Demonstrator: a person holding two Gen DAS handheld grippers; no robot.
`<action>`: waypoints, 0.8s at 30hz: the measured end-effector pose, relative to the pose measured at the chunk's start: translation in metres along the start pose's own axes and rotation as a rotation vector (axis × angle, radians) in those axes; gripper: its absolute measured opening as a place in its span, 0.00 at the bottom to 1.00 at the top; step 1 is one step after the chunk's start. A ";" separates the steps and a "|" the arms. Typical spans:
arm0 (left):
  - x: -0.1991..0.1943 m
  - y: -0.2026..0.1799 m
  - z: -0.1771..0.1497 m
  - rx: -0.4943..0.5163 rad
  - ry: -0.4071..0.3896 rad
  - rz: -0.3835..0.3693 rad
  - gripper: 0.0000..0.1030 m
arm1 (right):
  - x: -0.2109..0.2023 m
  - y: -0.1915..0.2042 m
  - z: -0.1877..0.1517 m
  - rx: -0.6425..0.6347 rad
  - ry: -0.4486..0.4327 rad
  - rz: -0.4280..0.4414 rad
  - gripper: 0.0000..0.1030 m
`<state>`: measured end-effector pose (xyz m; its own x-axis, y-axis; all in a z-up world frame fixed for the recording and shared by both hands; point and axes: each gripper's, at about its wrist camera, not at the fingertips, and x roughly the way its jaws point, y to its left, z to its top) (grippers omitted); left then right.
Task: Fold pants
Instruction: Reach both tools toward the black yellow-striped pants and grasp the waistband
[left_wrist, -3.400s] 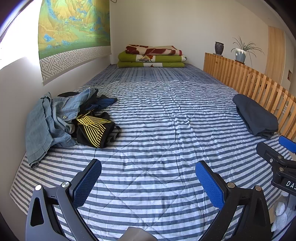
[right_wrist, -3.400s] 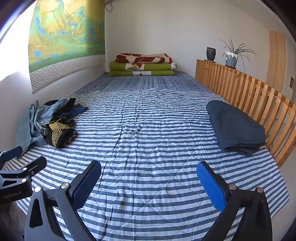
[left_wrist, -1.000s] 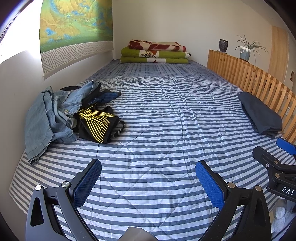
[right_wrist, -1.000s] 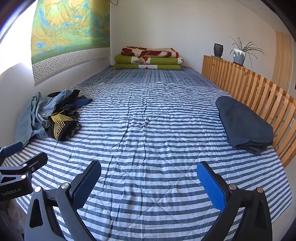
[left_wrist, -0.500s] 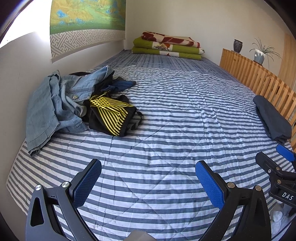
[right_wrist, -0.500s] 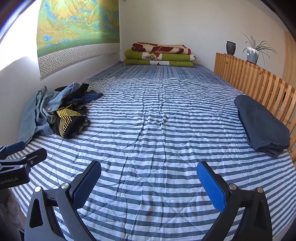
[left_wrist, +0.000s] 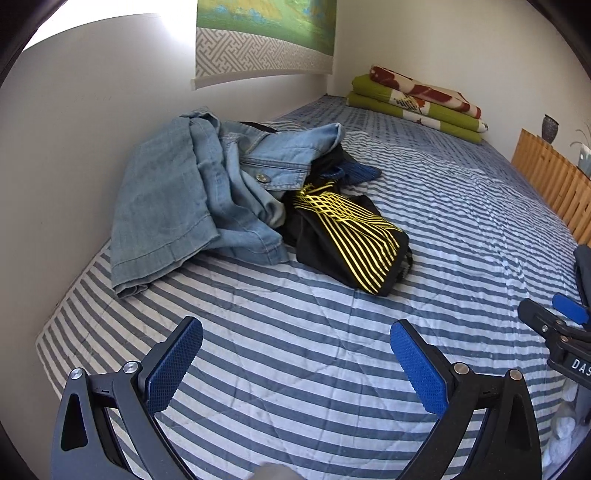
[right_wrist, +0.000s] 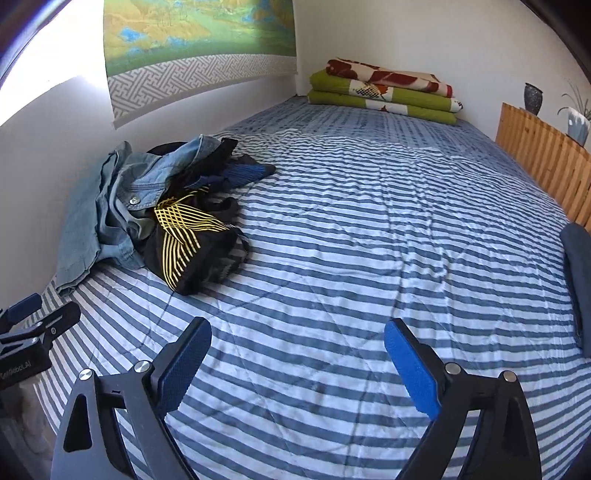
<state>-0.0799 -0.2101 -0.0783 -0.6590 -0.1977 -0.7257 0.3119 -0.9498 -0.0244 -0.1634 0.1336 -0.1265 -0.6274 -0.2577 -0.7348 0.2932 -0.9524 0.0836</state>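
Note:
A crumpled pile of clothes lies on the striped bed (left_wrist: 332, 350) by the left wall. Light blue jeans (left_wrist: 177, 195) (right_wrist: 107, 214) are on top at the left. A black garment with yellow lines (left_wrist: 347, 236) (right_wrist: 188, 240) lies against them, and a dark blue piece (left_wrist: 360, 171) sits behind. My left gripper (left_wrist: 295, 332) is open above bare bedding, short of the pile. My right gripper (right_wrist: 297, 332) is also open, with nothing between its fingers, to the right of the pile. Each gripper shows at the edge of the other's view.
A folded dark blue-grey garment (right_wrist: 578, 266) lies at the bed's right edge by a wooden slatted rail (right_wrist: 546, 162). Folded green and red blankets (right_wrist: 384, 90) are stacked at the far end. A vase and a potted plant stand on the rail. A white wall runs along the left.
Both grippers have swung left and moved closer to the clothes pile, which now fills more of both views. Both stay open. The clothes have not moved.

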 end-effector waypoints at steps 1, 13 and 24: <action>0.002 0.003 0.002 -0.004 0.005 -0.008 1.00 | 0.008 0.008 0.006 -0.004 0.008 0.017 0.89; 0.006 0.046 0.020 -0.055 -0.008 0.027 1.00 | 0.125 0.079 0.043 0.025 0.198 0.141 0.87; 0.015 0.078 0.030 -0.132 -0.004 0.031 0.96 | 0.130 0.092 0.051 0.011 0.215 0.079 0.22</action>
<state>-0.0857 -0.2939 -0.0702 -0.6506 -0.2275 -0.7245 0.4188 -0.9033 -0.0925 -0.2549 0.0044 -0.1795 -0.4343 -0.2921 -0.8521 0.3267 -0.9326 0.1532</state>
